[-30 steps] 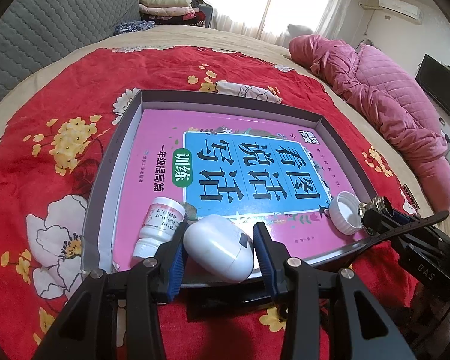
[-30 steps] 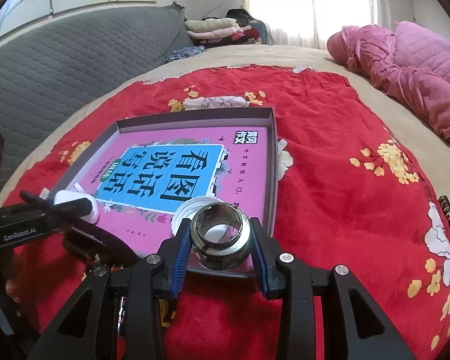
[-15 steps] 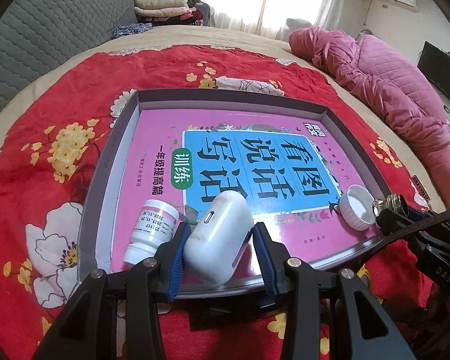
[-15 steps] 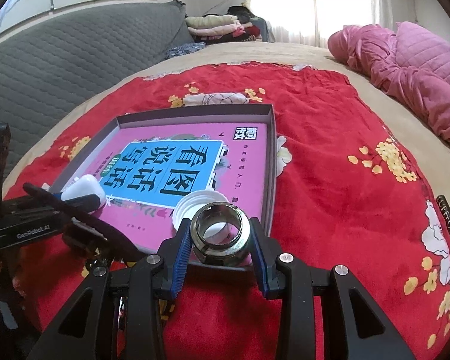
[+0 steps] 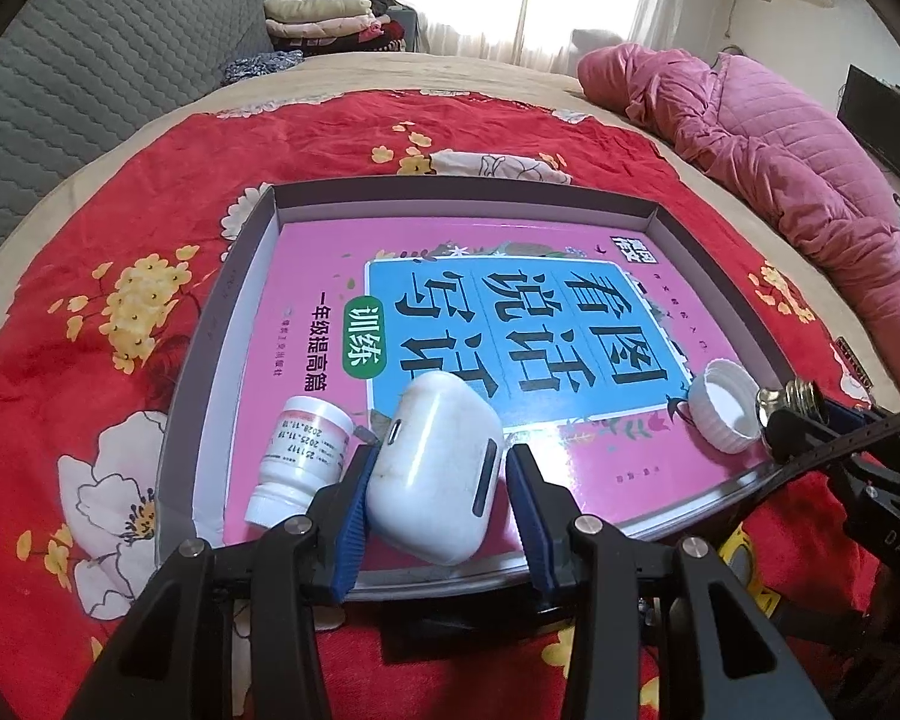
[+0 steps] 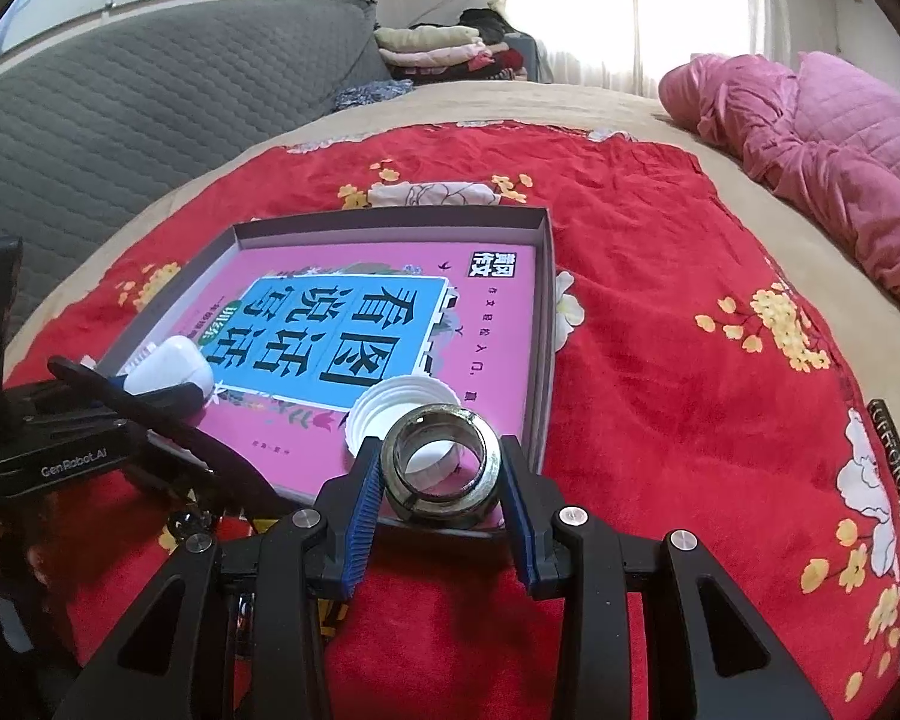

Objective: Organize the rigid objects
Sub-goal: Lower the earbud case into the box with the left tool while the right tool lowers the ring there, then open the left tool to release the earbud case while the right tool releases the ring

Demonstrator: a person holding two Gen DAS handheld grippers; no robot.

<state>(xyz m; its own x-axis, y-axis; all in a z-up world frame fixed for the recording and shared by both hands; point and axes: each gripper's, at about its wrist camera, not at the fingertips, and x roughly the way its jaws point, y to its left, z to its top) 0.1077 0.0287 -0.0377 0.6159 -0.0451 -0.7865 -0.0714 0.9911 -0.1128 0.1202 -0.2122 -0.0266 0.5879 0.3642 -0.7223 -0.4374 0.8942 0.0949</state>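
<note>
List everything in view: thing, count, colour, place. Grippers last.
tray: one, grey, on the blanket
book: one, pink and blue, flat in the tray
pill bottle: one, white, lying on the book's near left corner
cap: one, white, open side up on the book's near right corner
case: one, white, between the left gripper's fingers
metal ring: one, silver, between the right gripper's fingers
blanket: one, red floral, on the bed
quilt: one, pink, far right
left gripper: black, blue pads, closed on the case
right gripper: black, blue pads, fingers opening around the metal ring
</note>
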